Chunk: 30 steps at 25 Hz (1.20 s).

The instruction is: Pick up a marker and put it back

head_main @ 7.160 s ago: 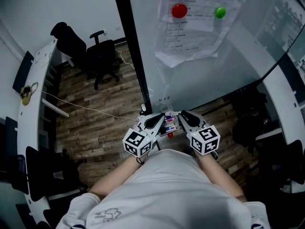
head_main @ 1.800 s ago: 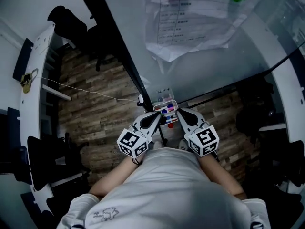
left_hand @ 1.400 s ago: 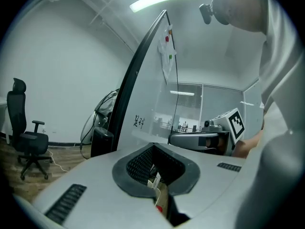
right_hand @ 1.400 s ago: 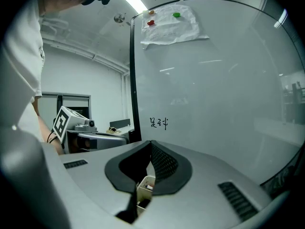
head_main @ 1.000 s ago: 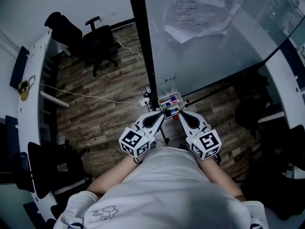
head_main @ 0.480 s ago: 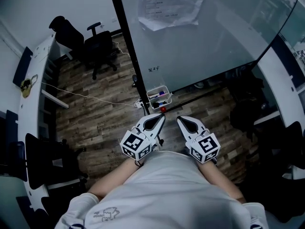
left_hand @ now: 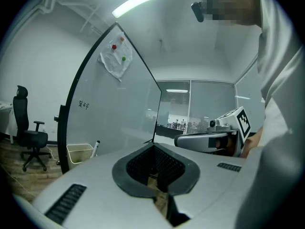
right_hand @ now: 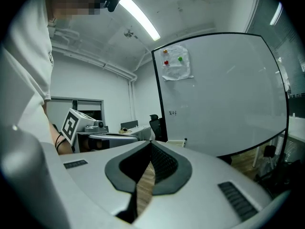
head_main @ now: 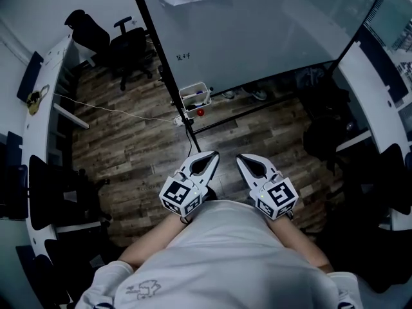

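Note:
A small clear tray [head_main: 195,96] of markers hangs at the foot of the whiteboard [head_main: 257,24], well ahead of both grippers. In the head view my left gripper [head_main: 212,154] and right gripper [head_main: 241,158] are held side by side close to my body, both shut with nothing between the jaws. The left gripper view shows the tray [left_hand: 80,152] far off at lower left with a marker [left_hand: 96,147] sticking up beside it. In the right gripper view the tray [right_hand: 175,142] is small and distant beyond the shut jaws.
The whiteboard stands on a black frame [head_main: 154,50] over a wooden plank floor [head_main: 129,147]. A black office chair [head_main: 125,44] is at the back left, white desks [head_main: 38,108] run along the left, and another desk [head_main: 373,95] lies at the right.
The view has pulled back from the whiteboard: the marker tray, right at the gripper tips a second ago, now lies far ahead. Both grippers stay shut and side by side.

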Each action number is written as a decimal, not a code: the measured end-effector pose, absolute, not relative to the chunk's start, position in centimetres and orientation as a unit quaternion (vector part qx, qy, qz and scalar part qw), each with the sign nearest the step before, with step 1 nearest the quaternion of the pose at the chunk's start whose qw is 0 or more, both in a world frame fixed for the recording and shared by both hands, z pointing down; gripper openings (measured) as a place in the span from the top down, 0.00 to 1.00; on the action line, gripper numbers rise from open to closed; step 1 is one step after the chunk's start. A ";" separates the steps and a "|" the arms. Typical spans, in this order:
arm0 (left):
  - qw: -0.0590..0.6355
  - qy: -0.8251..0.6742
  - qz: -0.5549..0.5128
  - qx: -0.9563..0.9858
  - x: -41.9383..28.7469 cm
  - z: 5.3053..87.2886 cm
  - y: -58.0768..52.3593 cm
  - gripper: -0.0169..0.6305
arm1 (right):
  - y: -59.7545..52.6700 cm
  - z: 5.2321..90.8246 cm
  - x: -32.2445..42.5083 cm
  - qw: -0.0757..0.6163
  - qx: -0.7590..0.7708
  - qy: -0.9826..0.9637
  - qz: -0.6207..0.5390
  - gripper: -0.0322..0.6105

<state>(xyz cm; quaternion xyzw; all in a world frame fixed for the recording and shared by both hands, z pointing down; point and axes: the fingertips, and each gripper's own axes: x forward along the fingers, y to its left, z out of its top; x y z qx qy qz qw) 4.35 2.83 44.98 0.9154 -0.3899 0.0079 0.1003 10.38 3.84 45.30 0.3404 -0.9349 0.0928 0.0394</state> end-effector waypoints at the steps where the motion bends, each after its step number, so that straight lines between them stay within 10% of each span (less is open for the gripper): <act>1: 0.100 -0.391 0.008 0.915 4.8 45.0 3.9 0.96 | 4.8 45.3 10.8 0.038 0.340 -0.935 0.093 0.93; 30: 0.103 -0.401 0.012 0.910 4.1 45.1 16.5 0.96 | 16.8 45.1 10.2 0.030 0.328 -0.939 0.101 0.93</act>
